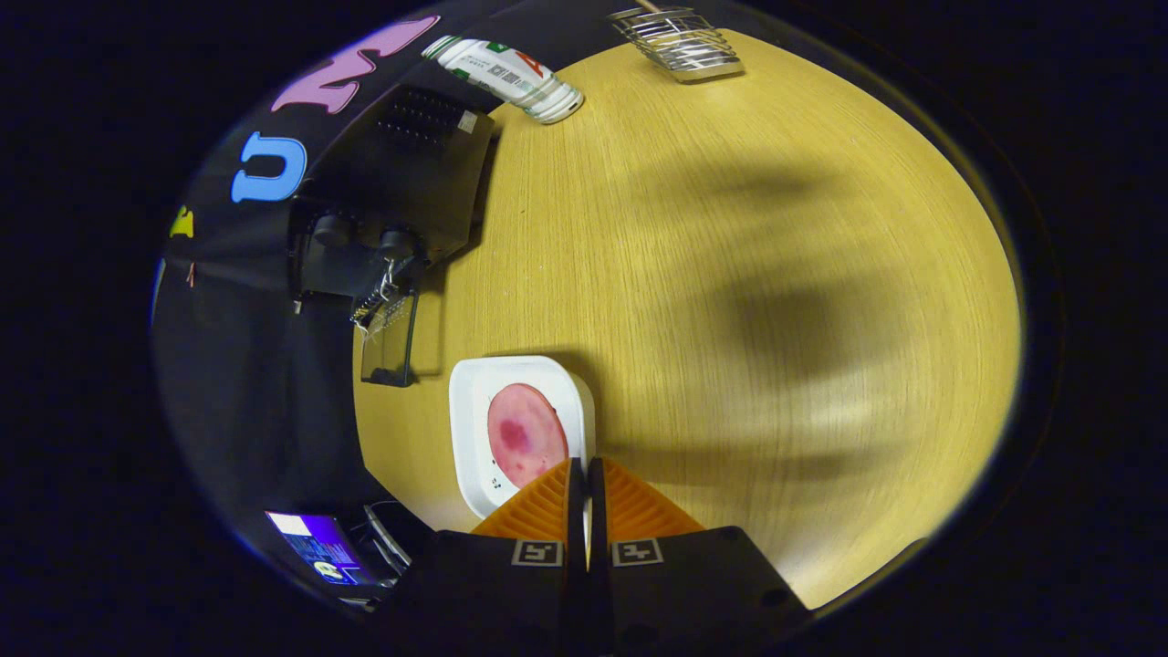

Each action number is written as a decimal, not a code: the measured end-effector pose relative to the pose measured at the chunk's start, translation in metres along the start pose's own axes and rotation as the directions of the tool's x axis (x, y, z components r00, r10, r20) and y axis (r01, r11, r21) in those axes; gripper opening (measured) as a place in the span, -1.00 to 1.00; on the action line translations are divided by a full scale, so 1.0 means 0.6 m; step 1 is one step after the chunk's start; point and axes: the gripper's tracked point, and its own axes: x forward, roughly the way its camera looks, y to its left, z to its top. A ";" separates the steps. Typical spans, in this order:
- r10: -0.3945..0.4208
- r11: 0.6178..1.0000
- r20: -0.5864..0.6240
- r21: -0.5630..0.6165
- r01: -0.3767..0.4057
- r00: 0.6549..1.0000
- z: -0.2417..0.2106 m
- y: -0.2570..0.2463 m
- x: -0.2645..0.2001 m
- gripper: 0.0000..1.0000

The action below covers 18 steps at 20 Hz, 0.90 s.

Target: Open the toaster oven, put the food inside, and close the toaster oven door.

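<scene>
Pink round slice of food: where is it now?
The pink round slice of food lies on the square white plate on the wooden table, just ahead of the gripper, jaws nearly closed.

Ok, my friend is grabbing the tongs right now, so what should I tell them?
Tongs: fingers pressed nearly together, pinching the near edge of the white square plate.
Round pink slice of meat lies on that plate, just ahead of the fingers, on the yellow wooden table.
Black toaster oven stands beyond the plate; its glass door hangs open.
Done: door opened.
Left: carry the plate into the oven, then close the door.
</scene>
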 end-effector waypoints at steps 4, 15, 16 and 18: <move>0.080 0.992 0.047 0.090 -0.084 0.996 -0.026 0.040 -0.014 -0.90; 0.200 0.967 0.143 0.129 -0.218 0.969 -0.097 0.292 0.006 -0.90; 0.199 0.967 0.152 0.127 -0.219 0.968 -0.100 0.314 0.018 -0.90; 0.192 0.966 0.176 0.140 -0.217 0.966 -0.101 0.352 0.043 -0.90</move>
